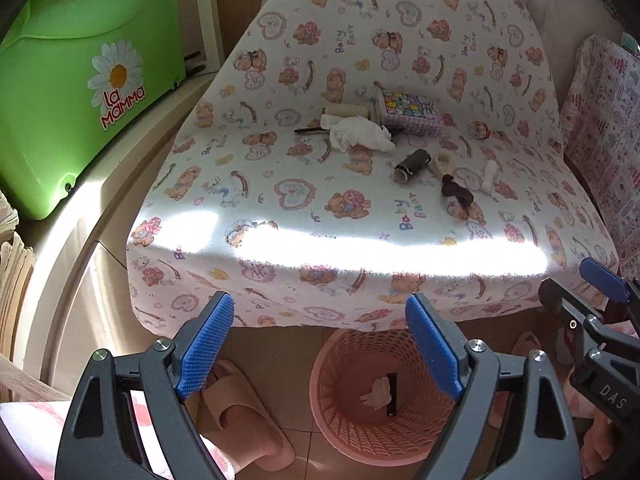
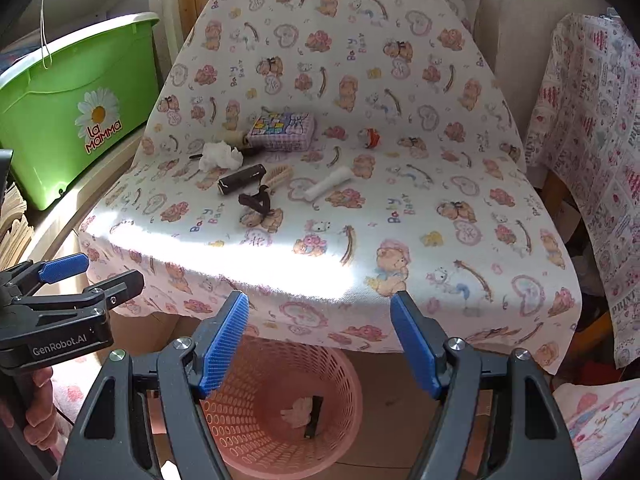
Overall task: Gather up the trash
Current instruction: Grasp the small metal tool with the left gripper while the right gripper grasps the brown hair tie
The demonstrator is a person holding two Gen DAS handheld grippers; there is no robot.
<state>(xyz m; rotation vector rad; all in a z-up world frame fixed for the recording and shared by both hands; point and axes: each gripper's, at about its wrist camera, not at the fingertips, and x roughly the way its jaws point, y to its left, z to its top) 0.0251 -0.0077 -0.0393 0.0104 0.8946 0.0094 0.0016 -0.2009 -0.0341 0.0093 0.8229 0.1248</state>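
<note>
I have both tools hanging over the pink basket [image 1: 374,396], which stands on the floor just under the front edge of the cloth-covered seat [image 1: 280,184]; I judge it sits there so that scraps can be lifted off the cloth and dropped straight down; a crumpled tissue [image 2: 298,412] and a dark strip [image 2: 314,416] already lie at its bottom. My left gripper [image 1: 320,348] is spread wide and grasps nothing; my right gripper [image 2: 320,344] is likewise released and empty, with the basket mouth showing between its fingers. The trash left to gather is at about twelve o'clock from both tools, on the middle of the seat: a wad of white tissue [image 1: 358,132], a dark tube [image 1: 412,164], a brown twisted wrapper [image 1: 458,194] and a small white roll [image 2: 330,182]; these look like the rubbish, though that is my judgement only. Mixed among them are things I would leave: a patterned box [image 1: 410,110] at the back, touching a spool of thread [image 1: 346,111], a small brush [image 2: 280,176] just beside the tube, and a little red-and-white thing [image 2: 370,137] at one o'clock. The brush lying against the tube may get caught in a grab; a green tub [image 1: 68,100] stands at ten o'clock, and a pink slipper [image 1: 240,416] lies beside the basket at eight o'clock, well clear.
</note>
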